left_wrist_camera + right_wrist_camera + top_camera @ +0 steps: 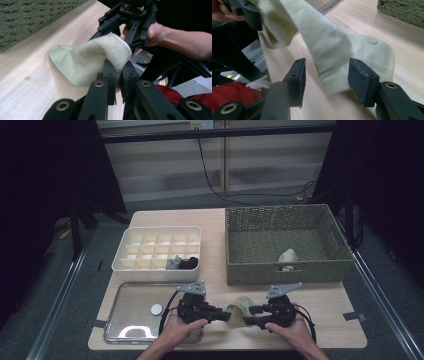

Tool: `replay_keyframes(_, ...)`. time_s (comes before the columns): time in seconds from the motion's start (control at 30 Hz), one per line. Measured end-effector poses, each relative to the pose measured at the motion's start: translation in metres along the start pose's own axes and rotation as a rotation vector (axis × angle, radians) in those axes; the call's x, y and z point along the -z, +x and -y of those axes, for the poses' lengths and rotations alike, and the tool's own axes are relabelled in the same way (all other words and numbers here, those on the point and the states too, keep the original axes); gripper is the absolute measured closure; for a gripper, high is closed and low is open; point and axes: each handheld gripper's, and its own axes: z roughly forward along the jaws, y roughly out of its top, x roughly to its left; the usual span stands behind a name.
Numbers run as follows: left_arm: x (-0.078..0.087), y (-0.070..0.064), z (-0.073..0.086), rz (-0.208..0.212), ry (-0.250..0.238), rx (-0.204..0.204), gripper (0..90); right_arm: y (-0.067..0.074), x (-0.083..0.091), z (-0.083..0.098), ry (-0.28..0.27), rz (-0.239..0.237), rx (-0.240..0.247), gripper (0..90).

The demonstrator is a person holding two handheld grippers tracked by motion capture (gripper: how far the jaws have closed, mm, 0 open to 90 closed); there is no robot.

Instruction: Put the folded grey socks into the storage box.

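My left tool (119, 75) pinches the sock (95, 60) to keep it raised off the bench (32, 82); right tool (325, 75) is spread, sock between, not gripping.

You have the sock (240, 306) on the surface (220, 265) between both grippers. Behind it sits the basket (286, 270). The divided box (131, 265) lies to its left, the tray (116, 320) before that.

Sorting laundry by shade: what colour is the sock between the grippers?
Pale yellowish green, plain knit; the sock shows best in the right gripper view.
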Motion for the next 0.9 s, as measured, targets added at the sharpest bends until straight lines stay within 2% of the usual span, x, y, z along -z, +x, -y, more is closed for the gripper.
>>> replay_keyframes(0.17,0.001,0.0,0.0,-0.006,0.002,-0.007,84.2,0.0,-0.006,-0.003,-0.003,0.025,0.008,50.0)
replay_keyframes(0.23,0.001,-0.001,0.0,-0.006,0.001,-0.009,84.2,0.001,-0.007,-0.005,-0.013,0.028,0.013,63.2)
replay_keyframes(0.3,0.003,-0.001,0.0,-0.01,0.004,-0.014,84.1,0.001,-0.004,-0.006,-0.028,0.016,0.021,80.8)
replay_keyframes(0.37,0.004,-0.001,-0.001,-0.013,-0.003,-0.015,84.1,0.0,0.0,-0.007,-0.041,0.008,0.019,88.8)
replay_keyframes(0.57,0.006,-0.003,-0.001,-0.013,0.009,-0.029,84.3,-0.009,0.021,-0.01,-0.112,0.042,-0.018,89.9)
replay_keyframes(0.7,0.001,-0.007,-0.001,0.01,0.016,-0.032,84.4,-0.016,0.036,-0.013,-0.172,0.08,-0.032,90.0)
replay_keyframes(0.83,-0.003,-0.011,-0.002,0.04,0.021,-0.037,84.5,-0.02,0.04,-0.014,-0.198,0.098,-0.043,90.0)
replay_keyframes(0.9,-0.004,-0.012,-0.002,0.047,0.022,-0.041,84.5,-0.019,0.039,-0.015,-0.198,0.094,-0.033,90.0)
